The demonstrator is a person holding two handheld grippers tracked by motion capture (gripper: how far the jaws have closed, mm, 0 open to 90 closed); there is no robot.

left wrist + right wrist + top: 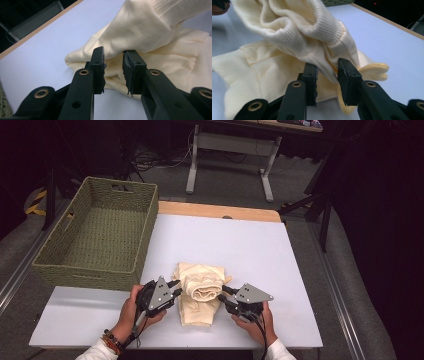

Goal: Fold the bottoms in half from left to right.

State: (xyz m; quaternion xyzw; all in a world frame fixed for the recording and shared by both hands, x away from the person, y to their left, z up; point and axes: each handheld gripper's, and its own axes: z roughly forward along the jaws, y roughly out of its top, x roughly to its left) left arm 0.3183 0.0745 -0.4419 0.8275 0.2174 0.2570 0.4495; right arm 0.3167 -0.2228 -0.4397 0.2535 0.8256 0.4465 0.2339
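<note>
From the high view I see the cream garment [201,292] bunched near the front of the white table [250,250], with my left gripper [176,287] at its left edge and my right gripper [223,296] at its right edge. The woven basket [95,237] sits well apart at the table's left side, with nothing inside that I can make out. The cloth is a rolled heap on a flatter layer, so I judge a lift from here could drag both layers unevenly.

In the left gripper view, the 2 jaws stand narrowly apart with a fold of the cloth [150,37] between or just behind them; I cannot tell whether they pinch it. If they only graze it, the fold would slip out on the first pull.

In the right gripper view, the jaws are similarly narrow around a thin fold below the ribbed cuff [322,27]. That bite looks shallow; the weight of the cuff could tug it free.
</note>
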